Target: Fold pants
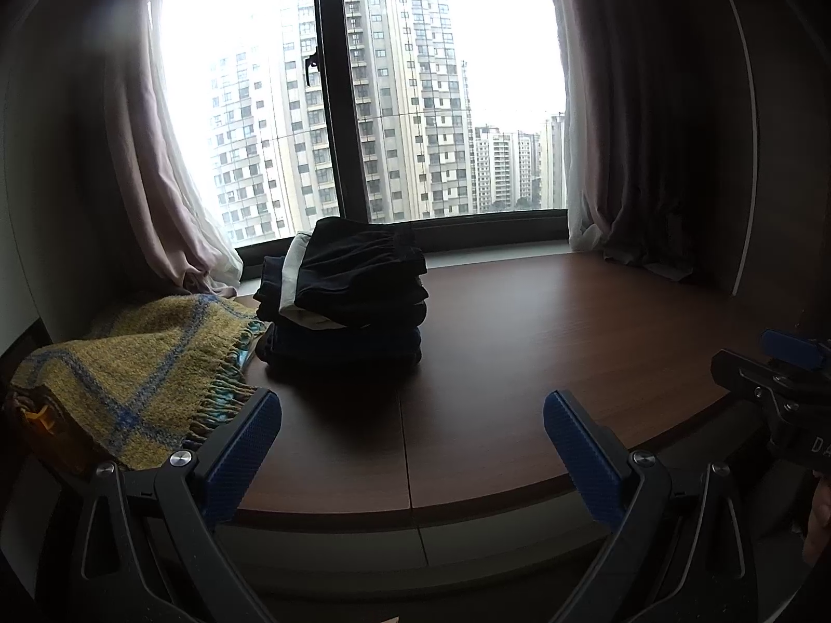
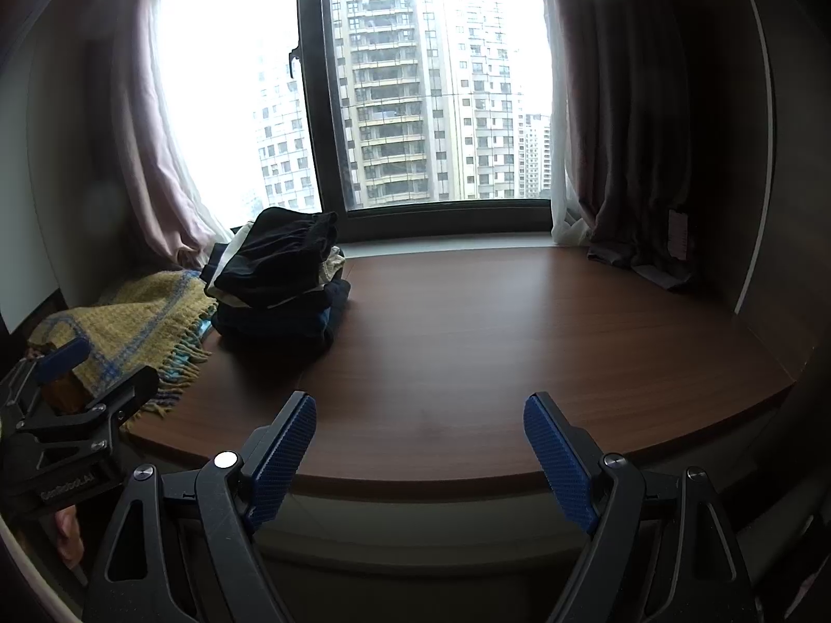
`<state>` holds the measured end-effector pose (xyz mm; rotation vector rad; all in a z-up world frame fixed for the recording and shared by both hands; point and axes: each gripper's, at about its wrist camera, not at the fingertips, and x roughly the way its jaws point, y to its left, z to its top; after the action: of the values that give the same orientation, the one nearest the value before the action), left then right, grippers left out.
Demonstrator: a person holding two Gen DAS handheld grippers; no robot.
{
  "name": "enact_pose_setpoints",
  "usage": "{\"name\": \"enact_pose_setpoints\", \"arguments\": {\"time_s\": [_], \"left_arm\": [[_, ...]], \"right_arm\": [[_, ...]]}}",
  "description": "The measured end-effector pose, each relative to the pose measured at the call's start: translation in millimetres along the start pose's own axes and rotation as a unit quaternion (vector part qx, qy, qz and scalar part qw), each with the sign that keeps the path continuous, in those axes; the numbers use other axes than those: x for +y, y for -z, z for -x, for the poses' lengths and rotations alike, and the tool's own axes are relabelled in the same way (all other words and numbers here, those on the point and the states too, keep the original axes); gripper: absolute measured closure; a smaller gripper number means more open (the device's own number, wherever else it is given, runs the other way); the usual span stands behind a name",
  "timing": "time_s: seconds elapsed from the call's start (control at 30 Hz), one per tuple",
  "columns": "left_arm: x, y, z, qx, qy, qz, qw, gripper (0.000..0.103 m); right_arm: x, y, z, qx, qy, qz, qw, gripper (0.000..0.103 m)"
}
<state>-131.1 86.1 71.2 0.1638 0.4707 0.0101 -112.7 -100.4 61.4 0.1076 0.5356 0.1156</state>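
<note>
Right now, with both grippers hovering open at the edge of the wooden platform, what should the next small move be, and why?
Probably reach the left gripper toward the top dark pants on the stack. Both it and the right gripper are open and empty, and the wooden platform ahead is bare.

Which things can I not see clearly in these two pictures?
- Stack of folded clothes: dark against the bright window; the garment count is unclear in both views.
- Object under the yellow blanket: covered in both views.
- Right tool: cut off by the left view's edge.
</note>
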Motion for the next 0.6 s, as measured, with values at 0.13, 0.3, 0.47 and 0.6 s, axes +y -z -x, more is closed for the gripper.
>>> {"name": "enact_pose_setpoints", "arguments": {"time_s": [0.13,0.3,0.47,0.6], "left_arm": [[-0.4,0.7,-0.8,0.005,-0.004,-0.002,1.0000,0.000],[-1.0,0.7,0.7,0.002,-0.004,-0.004,1.0000,0.000],[0.4,0.7,-0.2,0.005,-0.006,-0.003,1.0000,0.000],[1.1,0.6,-0.9,0.005,-0.007,-0.003,1.0000,0.000]], "right_arm": [[0.0,0.6,0.6,0.002,-0.001,-0.001,1.000,0.020],[-0.2,0.7,1.2,0.002,-0.001,0.001,1.000,0.020],[-0.3,1.1,1.4,0.002,-0.001,0.001,1.000,0.020],[-0.3,1.5,1.5,0.002,-0.002,0.001,1.000,0.020]]}}
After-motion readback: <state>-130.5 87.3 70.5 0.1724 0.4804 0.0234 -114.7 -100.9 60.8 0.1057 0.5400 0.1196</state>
